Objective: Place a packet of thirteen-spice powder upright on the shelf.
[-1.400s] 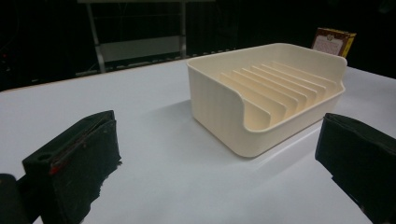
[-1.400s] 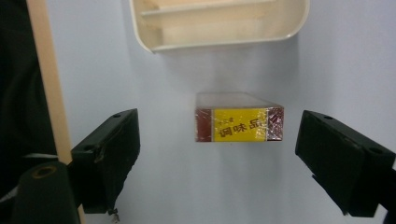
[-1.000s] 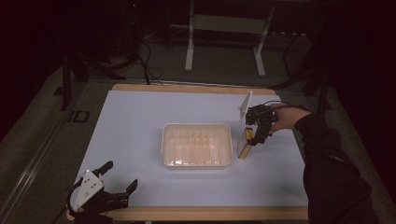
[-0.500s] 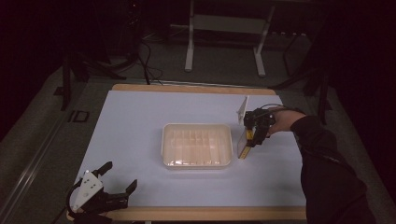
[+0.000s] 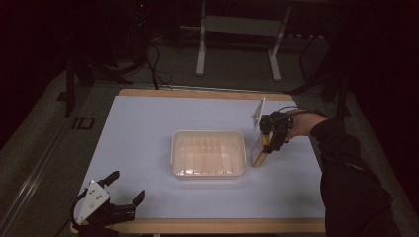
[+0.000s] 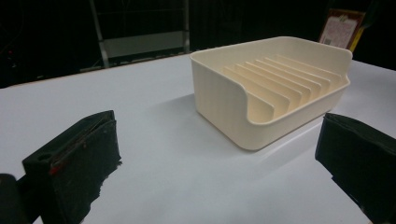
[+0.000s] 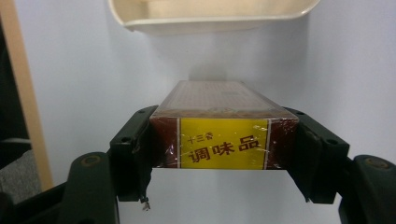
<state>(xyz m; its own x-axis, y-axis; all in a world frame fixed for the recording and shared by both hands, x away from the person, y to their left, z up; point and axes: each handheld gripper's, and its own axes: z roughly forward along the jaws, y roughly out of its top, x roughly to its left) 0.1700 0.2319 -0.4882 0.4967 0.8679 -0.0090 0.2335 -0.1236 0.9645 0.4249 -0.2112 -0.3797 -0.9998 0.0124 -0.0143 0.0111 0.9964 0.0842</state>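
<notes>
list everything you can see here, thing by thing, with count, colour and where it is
seasoning box: 1, dark red with a yellow label, standing on the table just right of the rack, clamped between the right gripper's fingers
slotted rack tray: 1, cream, middle of the table, nothing in it
table: 1, pale lilac top with a wooden edge, centre of the high view
metal stand: 1, grey, on the floor beyond the table's far side
cables: several, black, on the floor behind the table at the left
right gripper: 1, black, shut on the box; its jaws have just been closing
left gripper: 1, black with a grey plate, near table edge at the left, fingers wide apart, holding nothing
sleeve: 1, black, right side
</notes>
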